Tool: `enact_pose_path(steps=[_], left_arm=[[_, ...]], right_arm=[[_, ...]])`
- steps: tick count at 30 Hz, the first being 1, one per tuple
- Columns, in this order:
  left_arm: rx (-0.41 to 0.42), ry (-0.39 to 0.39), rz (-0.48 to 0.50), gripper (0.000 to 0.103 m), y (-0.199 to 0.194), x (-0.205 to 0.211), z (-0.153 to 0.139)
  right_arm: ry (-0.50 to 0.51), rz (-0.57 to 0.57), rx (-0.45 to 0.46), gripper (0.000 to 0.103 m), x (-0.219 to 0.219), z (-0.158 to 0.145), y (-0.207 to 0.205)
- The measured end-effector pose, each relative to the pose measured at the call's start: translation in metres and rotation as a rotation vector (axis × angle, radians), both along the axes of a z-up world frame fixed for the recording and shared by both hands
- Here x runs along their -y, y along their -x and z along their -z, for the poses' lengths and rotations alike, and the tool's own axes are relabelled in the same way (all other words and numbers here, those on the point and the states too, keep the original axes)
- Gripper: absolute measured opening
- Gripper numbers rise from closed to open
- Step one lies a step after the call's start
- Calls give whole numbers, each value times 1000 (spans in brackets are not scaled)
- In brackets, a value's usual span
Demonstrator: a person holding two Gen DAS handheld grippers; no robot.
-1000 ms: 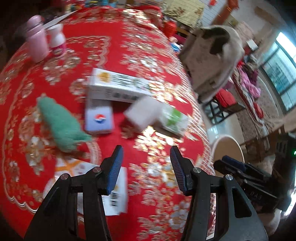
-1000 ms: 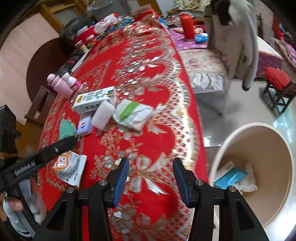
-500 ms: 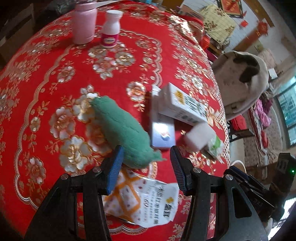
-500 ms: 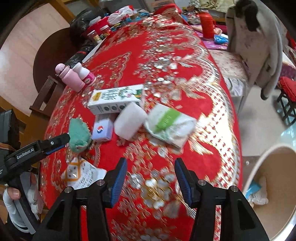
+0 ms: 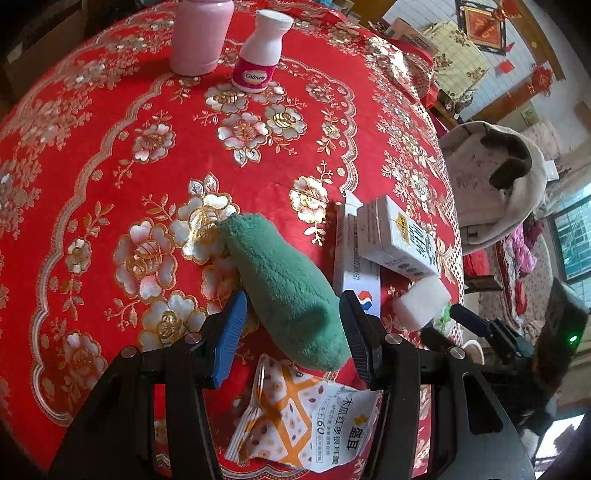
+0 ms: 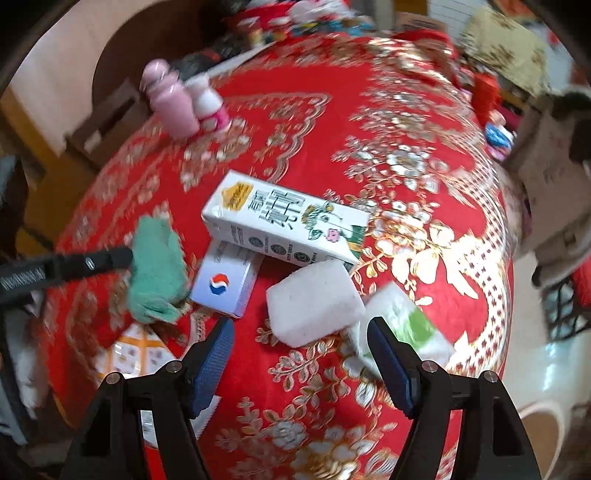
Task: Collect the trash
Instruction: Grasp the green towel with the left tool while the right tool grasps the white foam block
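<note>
The trash lay clustered on the red, gold-flowered surface (image 5: 110,122). A green plush rag (image 5: 284,288) sat between the spread fingers of the left hand-held gripper (image 5: 291,332), which was released and not gripping it. Just below the rag lay a white and orange snack wrapper (image 5: 306,424) printed with Chinese characters and the number "60". Right of the rag was a flat white box with a red and blue round logo (image 5: 356,273), and leaning on it a white carton (image 5: 399,240) with large Chinese lettering and a yellow badge. A white foam block (image 6: 314,306) touched the carton's near end, and a white packet with a green stripe (image 6: 402,332) lay just beside the block. The right hand-held gripper (image 6: 301,354) hung released over the surface, its fingers either side of the foam block's near edge without touching it. At the far side stood a pink bottle (image 5: 199,35) and a white bottle labelled "Caltrate" (image 5: 258,51), well apart from the trash.
</note>
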State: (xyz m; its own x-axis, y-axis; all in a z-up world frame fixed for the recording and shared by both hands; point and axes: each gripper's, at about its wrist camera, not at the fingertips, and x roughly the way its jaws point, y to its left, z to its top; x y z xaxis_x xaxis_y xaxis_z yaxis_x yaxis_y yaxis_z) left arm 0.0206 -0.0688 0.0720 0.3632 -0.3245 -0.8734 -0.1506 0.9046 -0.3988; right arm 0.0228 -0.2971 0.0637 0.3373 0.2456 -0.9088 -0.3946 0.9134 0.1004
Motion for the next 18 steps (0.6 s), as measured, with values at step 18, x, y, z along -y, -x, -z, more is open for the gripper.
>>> enact_pose_path(steps=[18], left_arm=[[-74,-31,-13,55,-25,7,34]], right_arm=[[-132,80,-4,42,14,3,4]])
